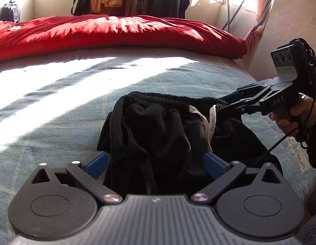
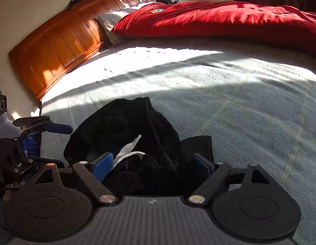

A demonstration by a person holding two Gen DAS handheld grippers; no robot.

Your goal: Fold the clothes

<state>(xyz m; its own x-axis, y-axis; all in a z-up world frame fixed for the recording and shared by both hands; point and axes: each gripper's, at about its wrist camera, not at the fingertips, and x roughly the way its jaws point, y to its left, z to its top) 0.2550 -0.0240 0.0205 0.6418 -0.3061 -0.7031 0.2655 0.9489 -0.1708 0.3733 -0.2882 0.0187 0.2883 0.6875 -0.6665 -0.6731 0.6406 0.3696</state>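
From my right gripper [image 2: 151,163] I see its blue pads spread wide, with the bunched black shorts [image 2: 127,134] and their white drawstring [image 2: 127,149] lying between them on the grey-green bedspread [image 2: 229,102]. My left gripper [image 2: 53,136] sits at the left edge, beside the cloth. A red duvet [image 2: 219,20] covers the bed's far side, by the wooden headboard [image 2: 62,38].

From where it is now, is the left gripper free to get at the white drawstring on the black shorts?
Probably yes. The left gripper is open around bunched black shorts, and the white drawstring lies exposed just ahead; only loose fabric folds lie between.
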